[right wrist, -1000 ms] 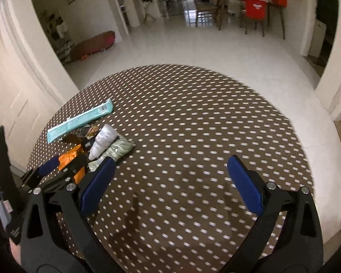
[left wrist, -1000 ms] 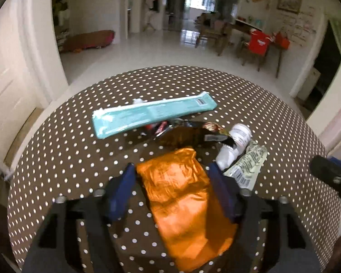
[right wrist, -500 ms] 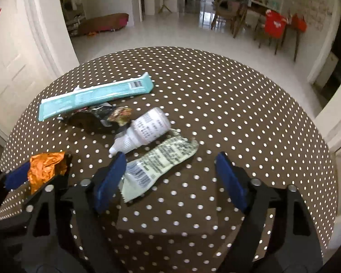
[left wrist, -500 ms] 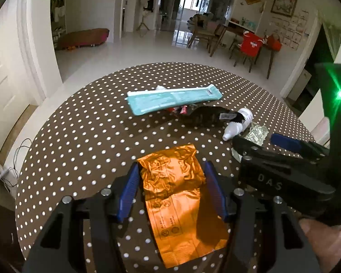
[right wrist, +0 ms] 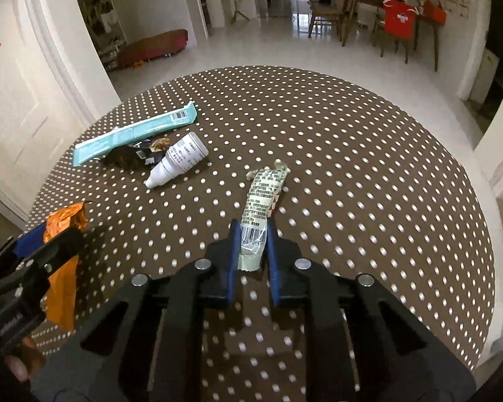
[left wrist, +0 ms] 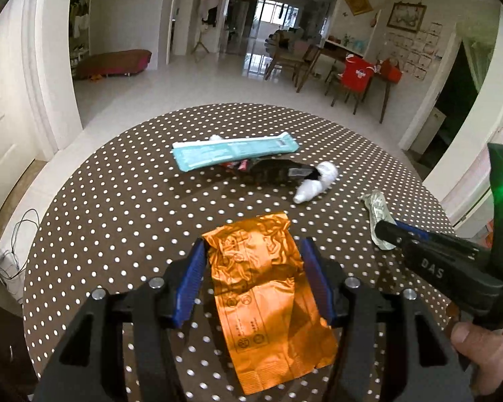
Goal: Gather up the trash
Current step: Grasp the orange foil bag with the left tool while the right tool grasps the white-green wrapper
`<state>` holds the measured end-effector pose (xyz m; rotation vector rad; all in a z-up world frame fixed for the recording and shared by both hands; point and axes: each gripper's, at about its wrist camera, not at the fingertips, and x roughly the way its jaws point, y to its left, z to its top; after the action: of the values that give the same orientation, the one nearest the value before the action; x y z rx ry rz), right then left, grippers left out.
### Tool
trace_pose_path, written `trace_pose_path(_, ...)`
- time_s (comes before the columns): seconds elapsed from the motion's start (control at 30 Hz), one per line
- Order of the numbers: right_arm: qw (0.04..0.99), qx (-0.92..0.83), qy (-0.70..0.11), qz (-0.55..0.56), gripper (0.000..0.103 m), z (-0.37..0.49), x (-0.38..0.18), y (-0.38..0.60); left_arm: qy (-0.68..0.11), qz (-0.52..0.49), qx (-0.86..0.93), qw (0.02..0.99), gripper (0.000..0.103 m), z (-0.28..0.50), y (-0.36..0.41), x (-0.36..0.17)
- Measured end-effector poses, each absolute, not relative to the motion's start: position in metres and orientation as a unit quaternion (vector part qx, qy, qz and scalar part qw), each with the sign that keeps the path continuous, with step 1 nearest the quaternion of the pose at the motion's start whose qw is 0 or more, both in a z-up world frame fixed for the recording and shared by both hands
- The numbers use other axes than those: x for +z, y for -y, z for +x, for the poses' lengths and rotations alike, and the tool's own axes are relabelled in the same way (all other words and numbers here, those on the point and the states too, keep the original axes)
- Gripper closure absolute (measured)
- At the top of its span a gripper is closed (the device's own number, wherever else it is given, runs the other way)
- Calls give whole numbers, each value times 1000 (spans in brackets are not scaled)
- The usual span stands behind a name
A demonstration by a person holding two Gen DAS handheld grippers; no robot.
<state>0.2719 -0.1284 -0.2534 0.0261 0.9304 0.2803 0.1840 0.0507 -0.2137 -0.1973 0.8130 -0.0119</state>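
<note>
An orange foil wrapper [left wrist: 261, 294] sits between the blue pads of my left gripper [left wrist: 253, 248], which is shut on its sides. Seen from the right wrist, the orange wrapper [right wrist: 62, 288] hangs from that left gripper [right wrist: 47, 244] at the left. My right gripper [right wrist: 253, 234] has its jaws closing tight on the barcode end of a pale green wrapper [right wrist: 265, 194]; the pads press on it. The left wrist view shows the right gripper [left wrist: 389, 227] on the pale green wrapper [left wrist: 377, 214] at the right.
On the round brown polka-dot table [right wrist: 352, 167] lie a teal packet [right wrist: 134, 134], a dark crumpled wrapper [right wrist: 130, 159] and a small white bottle [right wrist: 177, 164], grouped at the far left. A person's thumb [left wrist: 469, 335] shows at the right gripper's handle. White floor surrounds the table.
My right gripper swung left over the pale green wrapper and went from wide open to shut on it. My left gripper drew the orange wrapper back from the pile.
</note>
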Motion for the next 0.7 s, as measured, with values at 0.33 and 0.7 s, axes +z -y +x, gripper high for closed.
trace_pose_path(0.33,890,148,-429,47,96,247,-223,166,-380,-77,-25,921,46,179,-15,-191)
trace_pose_path(0.7,881,144,-447,54,41,249,-240,166,-383,-70,-22,921,46,177,-3,-185)
